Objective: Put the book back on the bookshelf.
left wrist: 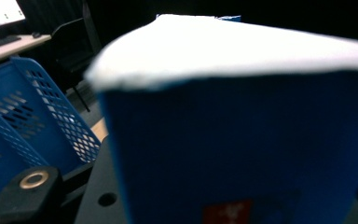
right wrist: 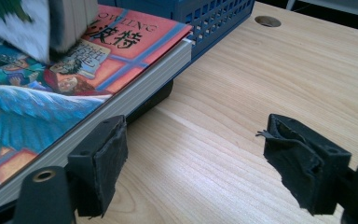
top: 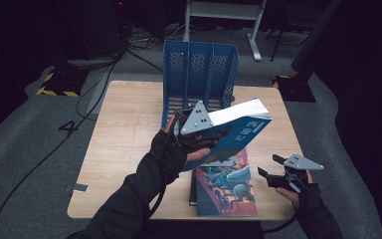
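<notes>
Left gripper (top: 205, 135) clamped on blue book (top: 238, 127), tilted above table; may slip, hit file rack (top: 199, 74). Right gripper (top: 278, 172) wide, empty.

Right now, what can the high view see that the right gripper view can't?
The high view alone takes in the left gripper shut on a blue book held up in the air, plus the whole blue rack standing at the back of the table. The right gripper view alone gives a close look at the right gripper, its jaws open with nothing between them, and the red cover print on the flat book. Both share that flat book, the rack and the table.
</notes>
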